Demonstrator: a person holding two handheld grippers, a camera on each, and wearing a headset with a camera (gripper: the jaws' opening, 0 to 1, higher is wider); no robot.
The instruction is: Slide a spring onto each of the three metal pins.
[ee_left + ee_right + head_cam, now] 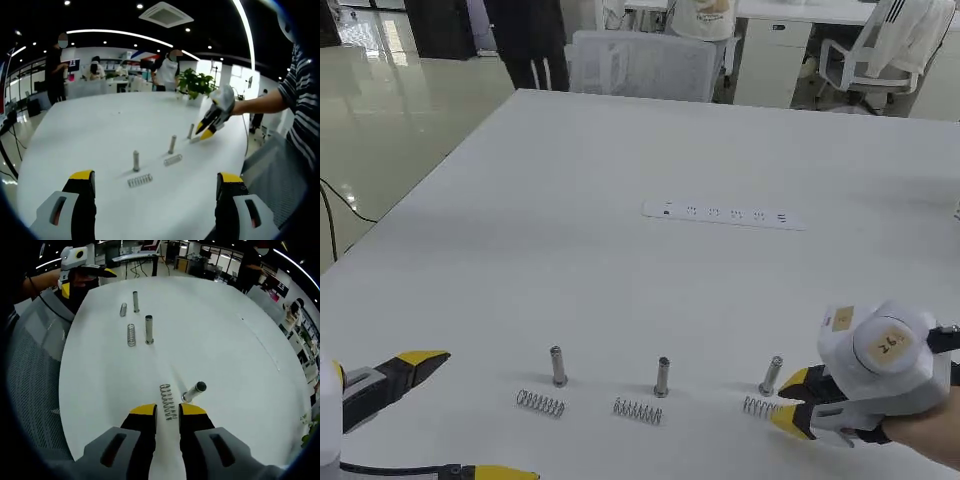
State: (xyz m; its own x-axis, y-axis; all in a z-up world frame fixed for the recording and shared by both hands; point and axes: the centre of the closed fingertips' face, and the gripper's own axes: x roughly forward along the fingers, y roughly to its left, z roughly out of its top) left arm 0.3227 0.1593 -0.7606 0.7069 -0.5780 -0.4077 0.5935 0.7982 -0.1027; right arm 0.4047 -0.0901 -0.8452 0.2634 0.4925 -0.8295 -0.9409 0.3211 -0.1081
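Three short metal pins stand upright in a row near the table's front edge: left pin (558, 365), middle pin (662, 376), right pin (772, 375). A loose spring lies flat in front of each: left spring (540, 403), middle spring (637, 411), right spring (758, 407). My right gripper (789, 400) is low at the right spring, open by a narrow gap. In the right gripper view the near end of that spring (168, 401) lies between the yellow fingertips (145, 412), beside the right pin (194, 391). My left gripper (465, 415) is wide open at the bottom left, nothing between its jaws (156, 182).
A white power strip (725, 214) lies flat mid-table, well behind the pins. The white table (620, 150) stretches far back to mesh chairs (640, 65). A potted plant (195, 85) sits at the table's far end, with people standing beyond it.
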